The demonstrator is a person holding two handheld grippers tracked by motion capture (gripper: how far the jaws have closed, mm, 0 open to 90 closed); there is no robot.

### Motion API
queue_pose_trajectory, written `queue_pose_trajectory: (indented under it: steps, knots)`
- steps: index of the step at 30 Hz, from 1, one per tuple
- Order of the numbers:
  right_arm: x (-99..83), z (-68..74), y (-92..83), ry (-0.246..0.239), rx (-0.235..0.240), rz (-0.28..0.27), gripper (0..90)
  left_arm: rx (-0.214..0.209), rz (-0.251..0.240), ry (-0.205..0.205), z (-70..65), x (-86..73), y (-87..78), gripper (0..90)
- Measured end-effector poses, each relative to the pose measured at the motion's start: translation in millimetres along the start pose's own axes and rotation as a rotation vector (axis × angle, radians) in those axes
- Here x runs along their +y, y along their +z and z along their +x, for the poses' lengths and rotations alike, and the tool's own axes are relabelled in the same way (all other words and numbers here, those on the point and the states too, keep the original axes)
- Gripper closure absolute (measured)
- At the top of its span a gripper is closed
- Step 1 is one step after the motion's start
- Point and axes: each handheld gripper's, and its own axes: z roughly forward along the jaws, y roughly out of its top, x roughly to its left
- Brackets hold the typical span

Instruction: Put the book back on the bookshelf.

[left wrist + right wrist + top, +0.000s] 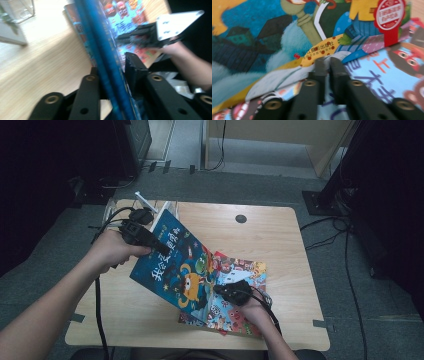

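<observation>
A blue picture book (175, 265) with a yellow monster on its cover is tilted up off the wooden table (280, 235), its lower edge resting on a colourful book (240, 312) that lies flat. My left gripper (152, 242) is shut on the blue book's upper left edge. In the left gripper view that book's edge (105, 45) runs between the two jaws (111, 62). My right gripper (220, 289) rests over the flat book by the blue book's lower edge. Its jaws (327, 61) stand a narrow gap apart with nothing between them, above the flat book (387, 75) and the blue cover (249, 37).
A clear plastic container (115, 207) stands at the table's back left corner, with a white object (142, 197) beside it. A round cable hole (241, 218) sits near the back edge. Cables trail over the floor to the right. Bare wood lies to the right and front left.
</observation>
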Motion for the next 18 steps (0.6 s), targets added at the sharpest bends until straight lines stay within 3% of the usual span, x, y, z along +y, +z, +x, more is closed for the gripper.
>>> queue_pose_trajectory:
  steps: [3,5,6,7,11,15,18]
  knots:
    - [-0.3,2.4,0.5,-0.025,0.022,-0.004,68.4,0.003,-0.001,-0.019,1.5,0.8,-9.1,79.3]
    - [-0.7,4.0,-0.6,-0.05,0.012,0.004,58.3,-0.008,-0.006,-0.038,3.5,0.0,-15.0,81.8]
    - [-0.8,4.2,-0.7,-0.053,0.002,0.005,57.2,-0.011,-0.011,-0.044,4.2,-0.6,-18.4,83.1]
    - [-0.9,4.0,-1.3,-0.049,0.002,0.008,55.9,-0.002,-0.01,-0.022,2.4,-1.3,-22.5,83.6]
    - [-1.2,2.1,-2.0,-0.036,-0.013,0.008,54.4,0.057,-0.009,-0.003,-3.4,-5.2,-33.6,83.8]
    - [-1.7,-0.7,-3.8,-0.029,-0.025,0.008,54.0,0.102,-0.011,-0.011,-2.6,-13.4,-48.8,83.6]
    - [-2.0,-3.7,-4.7,-0.018,-0.031,0.005,53.5,0.133,-0.032,-0.039,2.1,-22.3,-62.4,83.6]
